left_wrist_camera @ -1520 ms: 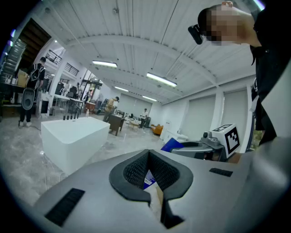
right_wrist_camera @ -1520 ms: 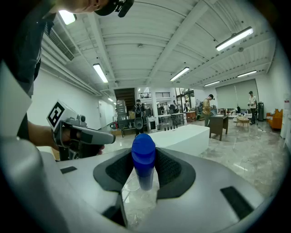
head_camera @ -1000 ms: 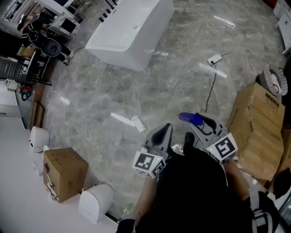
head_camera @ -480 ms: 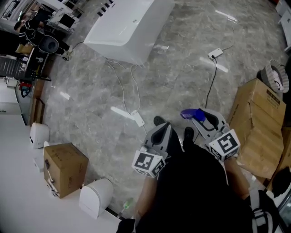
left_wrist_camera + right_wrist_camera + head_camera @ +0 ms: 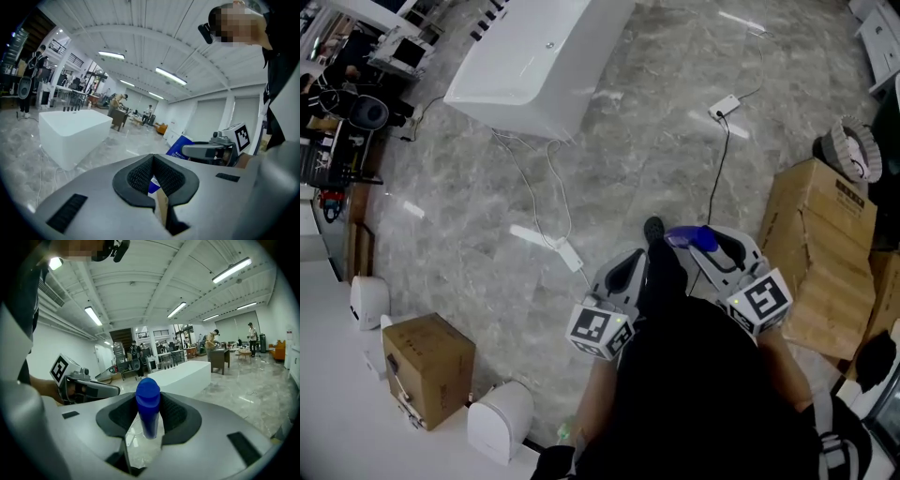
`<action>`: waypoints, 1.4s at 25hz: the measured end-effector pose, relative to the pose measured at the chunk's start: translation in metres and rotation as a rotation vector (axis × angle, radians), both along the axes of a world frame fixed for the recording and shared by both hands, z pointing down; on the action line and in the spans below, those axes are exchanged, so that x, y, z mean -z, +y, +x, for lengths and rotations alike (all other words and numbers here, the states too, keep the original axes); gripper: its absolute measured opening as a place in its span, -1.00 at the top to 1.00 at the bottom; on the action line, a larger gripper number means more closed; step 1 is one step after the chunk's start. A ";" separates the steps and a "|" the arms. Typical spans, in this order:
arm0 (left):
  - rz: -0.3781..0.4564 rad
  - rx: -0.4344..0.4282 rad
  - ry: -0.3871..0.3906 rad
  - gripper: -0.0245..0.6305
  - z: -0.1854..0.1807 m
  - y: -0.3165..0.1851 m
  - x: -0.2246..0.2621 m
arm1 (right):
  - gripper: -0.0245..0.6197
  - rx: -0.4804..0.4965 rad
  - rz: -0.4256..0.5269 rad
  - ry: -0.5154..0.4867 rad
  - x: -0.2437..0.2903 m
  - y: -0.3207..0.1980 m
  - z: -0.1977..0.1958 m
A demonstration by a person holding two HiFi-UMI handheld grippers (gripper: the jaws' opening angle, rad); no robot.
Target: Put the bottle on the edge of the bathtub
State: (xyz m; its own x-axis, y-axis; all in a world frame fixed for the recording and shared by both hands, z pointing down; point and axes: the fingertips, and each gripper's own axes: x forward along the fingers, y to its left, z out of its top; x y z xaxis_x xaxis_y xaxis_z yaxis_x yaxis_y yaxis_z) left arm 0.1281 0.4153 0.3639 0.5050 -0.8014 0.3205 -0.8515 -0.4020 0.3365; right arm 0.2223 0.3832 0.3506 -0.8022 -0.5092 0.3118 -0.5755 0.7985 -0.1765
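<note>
The white bathtub stands on the grey marble floor, far ahead at the upper left of the head view. My right gripper is shut on a blue bottle, held low in front of the person's body. In the right gripper view the bottle stands upright between the pads, blue cap up, with the bathtub well beyond it. My left gripper is beside it, jaws together and holding nothing. In the left gripper view the bathtub lies to the left.
White cables and a power strip cross the floor between me and the tub. Another cable and plug block lie further right. Cardboard boxes stand at the right, a smaller box and a white bin at the left.
The view has shifted toward the bathtub, which now sits further left. The person's foot has stepped forward between the grippers. The right gripper still holds the bottle.
</note>
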 end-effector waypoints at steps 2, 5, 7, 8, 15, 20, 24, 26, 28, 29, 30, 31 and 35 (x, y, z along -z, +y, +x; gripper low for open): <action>0.004 -0.040 0.014 0.90 0.004 -0.030 -0.001 | 0.47 -0.032 0.006 0.011 0.003 -0.021 0.005; 0.038 -0.111 0.015 0.90 0.021 -0.080 0.008 | 0.47 -0.075 0.014 0.032 0.006 -0.058 0.020; 0.060 -0.143 0.022 0.90 0.026 -0.113 0.016 | 0.47 -0.104 0.020 0.045 0.009 -0.087 0.025; 0.066 -0.156 0.028 0.90 0.027 -0.127 0.020 | 0.47 -0.118 0.025 0.051 0.013 -0.100 0.025; 0.083 -0.231 0.050 0.90 0.025 -0.194 0.021 | 0.47 -0.157 0.065 0.035 0.027 -0.163 0.006; 0.036 -0.221 0.056 0.90 0.016 -0.228 0.006 | 0.47 -0.127 0.039 0.048 0.019 -0.188 -0.007; 0.020 -0.179 0.056 0.90 0.006 -0.253 0.001 | 0.47 -0.084 0.022 0.057 0.014 -0.220 -0.013; 0.011 -0.139 0.048 0.90 -0.001 -0.269 -0.002 | 0.47 -0.050 0.019 0.059 0.010 -0.243 -0.017; 0.006 -0.086 0.037 0.90 -0.009 -0.286 -0.003 | 0.47 0.001 0.011 0.048 0.006 -0.270 -0.022; 0.003 -0.053 0.029 0.90 -0.014 -0.295 -0.005 | 0.47 0.032 0.005 0.039 0.004 -0.284 -0.026; 0.000 -0.015 0.020 0.90 -0.021 -0.305 -0.007 | 0.47 0.067 -0.004 0.033 0.000 -0.299 -0.031; -0.003 0.027 0.012 0.90 -0.028 -0.316 -0.007 | 0.47 0.104 -0.015 0.032 -0.003 -0.313 -0.038; 0.016 0.181 0.012 0.90 -0.051 -0.360 0.008 | 0.47 0.270 -0.010 0.049 -0.001 -0.367 -0.069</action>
State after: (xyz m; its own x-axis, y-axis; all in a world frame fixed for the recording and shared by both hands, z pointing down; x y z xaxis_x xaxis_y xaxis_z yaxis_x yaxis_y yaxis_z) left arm 0.0771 0.0550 0.3561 0.3558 -0.8843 0.3024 -0.9065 -0.2480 0.3416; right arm 0.1534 0.0165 0.3515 -0.8925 -0.2753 0.3573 -0.3495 0.9228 -0.1620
